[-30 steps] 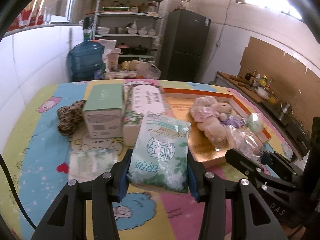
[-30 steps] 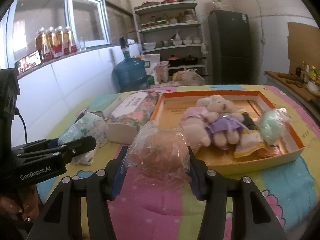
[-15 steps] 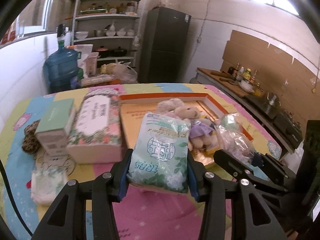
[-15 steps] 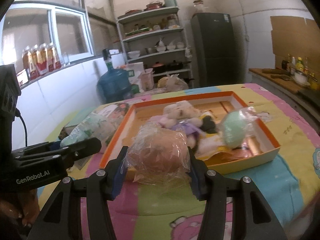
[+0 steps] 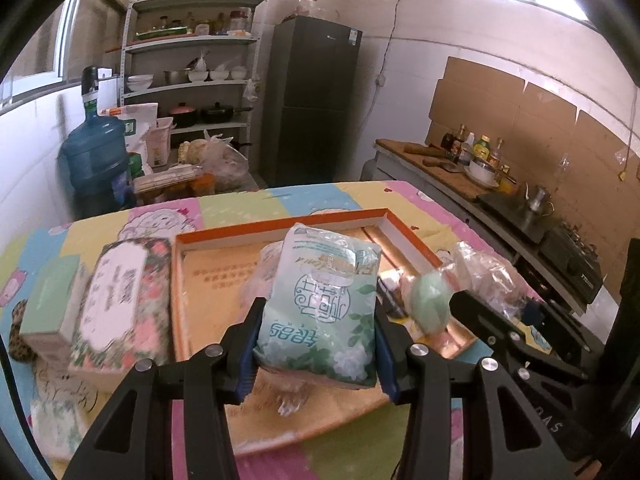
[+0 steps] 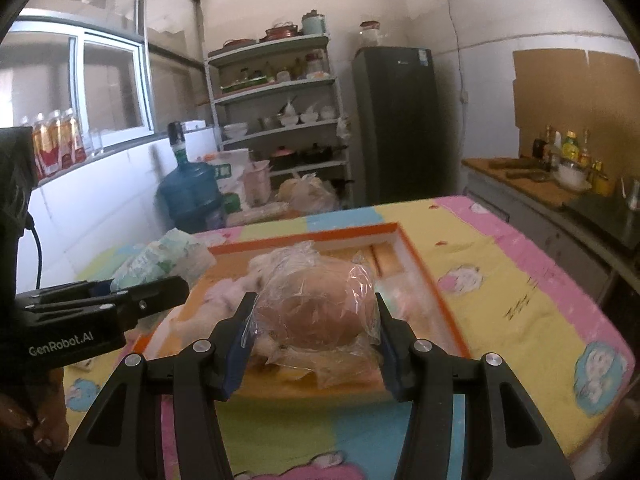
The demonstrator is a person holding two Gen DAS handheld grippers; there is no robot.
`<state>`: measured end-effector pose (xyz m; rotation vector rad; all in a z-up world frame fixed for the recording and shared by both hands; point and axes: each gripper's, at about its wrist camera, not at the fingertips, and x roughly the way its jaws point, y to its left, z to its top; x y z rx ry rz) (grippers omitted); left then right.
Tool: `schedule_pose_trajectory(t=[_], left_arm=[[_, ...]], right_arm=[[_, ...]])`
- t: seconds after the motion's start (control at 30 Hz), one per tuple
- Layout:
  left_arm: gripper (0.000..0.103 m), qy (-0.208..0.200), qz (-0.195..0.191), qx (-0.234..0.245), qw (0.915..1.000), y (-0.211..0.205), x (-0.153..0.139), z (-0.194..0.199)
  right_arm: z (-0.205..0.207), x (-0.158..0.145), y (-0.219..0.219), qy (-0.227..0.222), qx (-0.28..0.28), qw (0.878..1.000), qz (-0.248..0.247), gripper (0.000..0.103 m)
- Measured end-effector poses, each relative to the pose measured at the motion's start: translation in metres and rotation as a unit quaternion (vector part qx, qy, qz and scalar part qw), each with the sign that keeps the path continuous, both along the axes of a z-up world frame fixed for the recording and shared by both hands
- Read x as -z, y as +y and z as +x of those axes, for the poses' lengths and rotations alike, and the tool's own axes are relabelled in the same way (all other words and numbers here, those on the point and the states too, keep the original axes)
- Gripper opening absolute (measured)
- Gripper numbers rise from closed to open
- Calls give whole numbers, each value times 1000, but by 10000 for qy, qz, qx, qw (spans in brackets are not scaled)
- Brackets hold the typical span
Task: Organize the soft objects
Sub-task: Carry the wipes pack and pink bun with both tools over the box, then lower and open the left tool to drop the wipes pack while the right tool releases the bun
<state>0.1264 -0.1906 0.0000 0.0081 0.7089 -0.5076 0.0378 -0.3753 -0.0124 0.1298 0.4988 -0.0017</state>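
L gripper point(image 5: 316, 346) is clamping a pale-green floral plastic tissue pack point(image 5: 320, 312); R gripper point(image 6: 312, 342) is pinching a clear-wrapped tan round bun point(image 6: 320, 312). Both are hovering over the near edge of the orange-rimmed cardboard tray point(image 5: 280, 226).

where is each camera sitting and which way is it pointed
Left wrist: rides on the left claw, looking forward and down over the orange tray; its own fingers clamp a tissue pack, and the right claw shows at right.
Right wrist: rides on the right claw, facing the same tray; its fingers clamp a plastic-wrapped bun, with the left claw and a hand at left.
Shared: tray, patterned table cover, shelves, dark fridge, blue water jug.
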Motion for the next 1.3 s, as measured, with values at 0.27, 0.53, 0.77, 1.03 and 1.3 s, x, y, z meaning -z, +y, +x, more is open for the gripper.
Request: schedule_pose_trajectory(t=[0.27,0.53,0.77,1.03,1.3], left_arm=[[48,72,-17,-59,10000,-27,-2,26],[48,182,38,-101,9998,-56,-3,57],[48,500,76,-82,9987,-75,9,85],[48,889,288,-50,9956,-91,31,107],[48,1053,435,-99,9934,-97,42,123]], right_arm=[[28,-10,-28,-110,-19,9997,-231,55],[63,-16,-59,-77,-91,9998,-188,55],[94,-7,-70,205,-191,9996,-53,55],[133,15,-73,944,-754,9925,-175,55],[161,35,-79,1587,-1255,9793,-84,55]])
